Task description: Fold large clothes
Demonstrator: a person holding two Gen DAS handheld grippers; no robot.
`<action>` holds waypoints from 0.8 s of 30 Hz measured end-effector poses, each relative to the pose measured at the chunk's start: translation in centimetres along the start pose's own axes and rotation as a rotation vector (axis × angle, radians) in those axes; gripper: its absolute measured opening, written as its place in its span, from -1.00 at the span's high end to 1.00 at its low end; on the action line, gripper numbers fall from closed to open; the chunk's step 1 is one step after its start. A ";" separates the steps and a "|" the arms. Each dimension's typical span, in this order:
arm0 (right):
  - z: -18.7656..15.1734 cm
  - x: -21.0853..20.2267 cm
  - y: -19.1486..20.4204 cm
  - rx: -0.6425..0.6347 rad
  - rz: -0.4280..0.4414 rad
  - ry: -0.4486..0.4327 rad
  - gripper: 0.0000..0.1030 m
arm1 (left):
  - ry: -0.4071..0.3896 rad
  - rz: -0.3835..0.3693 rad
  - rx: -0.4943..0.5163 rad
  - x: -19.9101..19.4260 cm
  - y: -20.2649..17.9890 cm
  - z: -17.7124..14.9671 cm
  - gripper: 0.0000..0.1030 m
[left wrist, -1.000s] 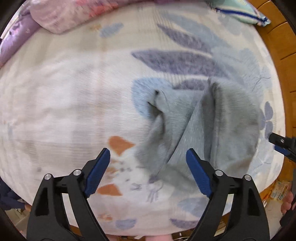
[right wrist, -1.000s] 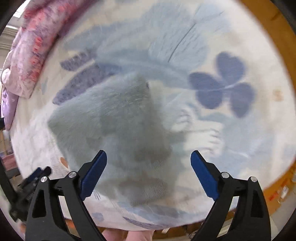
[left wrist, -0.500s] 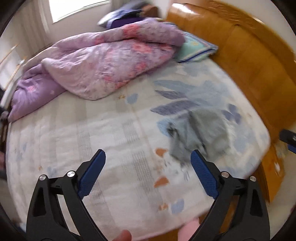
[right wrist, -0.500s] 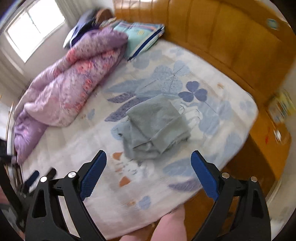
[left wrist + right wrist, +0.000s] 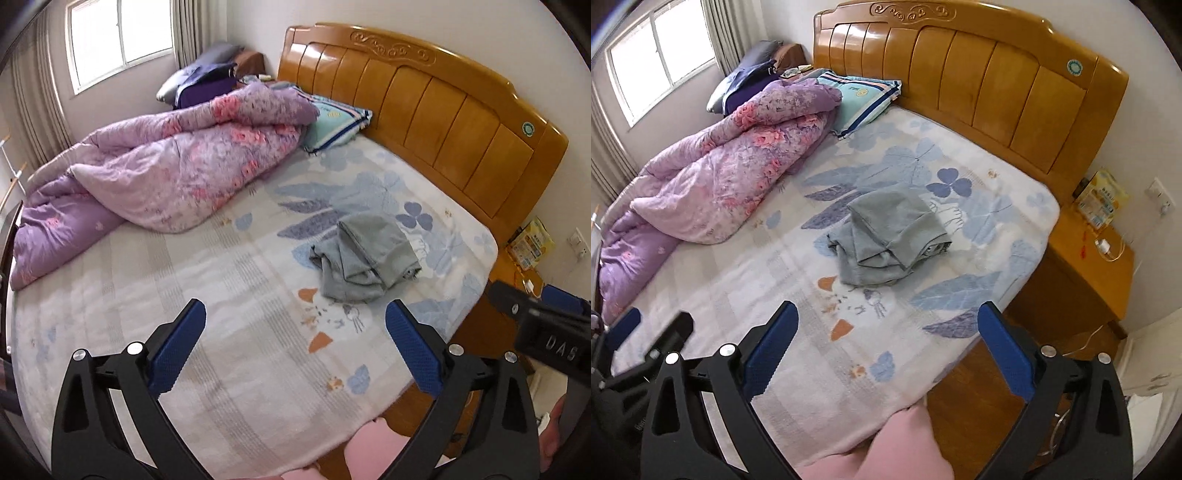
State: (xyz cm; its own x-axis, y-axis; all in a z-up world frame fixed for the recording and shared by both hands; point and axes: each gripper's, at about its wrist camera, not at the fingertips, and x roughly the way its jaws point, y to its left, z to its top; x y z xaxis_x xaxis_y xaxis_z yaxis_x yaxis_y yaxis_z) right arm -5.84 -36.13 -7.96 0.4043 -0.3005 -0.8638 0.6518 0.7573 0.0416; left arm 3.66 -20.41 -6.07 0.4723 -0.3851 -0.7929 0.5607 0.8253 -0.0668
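Lying folded on the bed, the grey garment is free; both grippers' fingers are opening, empty.

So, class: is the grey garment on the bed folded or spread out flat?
Folded. The grey garment lies as a compact, layered bundle on the bed sheet, upper layer doubled over, its lower edges rumpled. Neither gripper touches it.

I'm looking at a bedroom: a wide bed in a pale leaf-print sheet, a carved honey-wood headboard against a light wall. Daylight comes through a curtained window at far left. A matching wooden nightstand stands beside the bed on a wood floor.
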 end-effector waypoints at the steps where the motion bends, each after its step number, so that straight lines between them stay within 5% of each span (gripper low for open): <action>1: 0.0 -0.3 0.1 -0.002 0.002 -0.011 -0.83 | -0.004 -0.011 -0.002 -0.1 0.1 0.1 -0.90; 24: -0.6 -0.3 1.3 -0.055 -0.021 0.012 -0.84 | 0.020 -0.008 -0.010 1.0 0.1 0.5 -0.90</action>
State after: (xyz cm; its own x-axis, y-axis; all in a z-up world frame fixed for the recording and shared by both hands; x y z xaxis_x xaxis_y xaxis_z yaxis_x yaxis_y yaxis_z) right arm -5.54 -34.73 -8.01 0.3830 -0.3098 -0.8703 0.6233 0.7819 -0.0041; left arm 4.53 -20.89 -6.57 0.4541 -0.3838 -0.8040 0.5577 0.8262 -0.0794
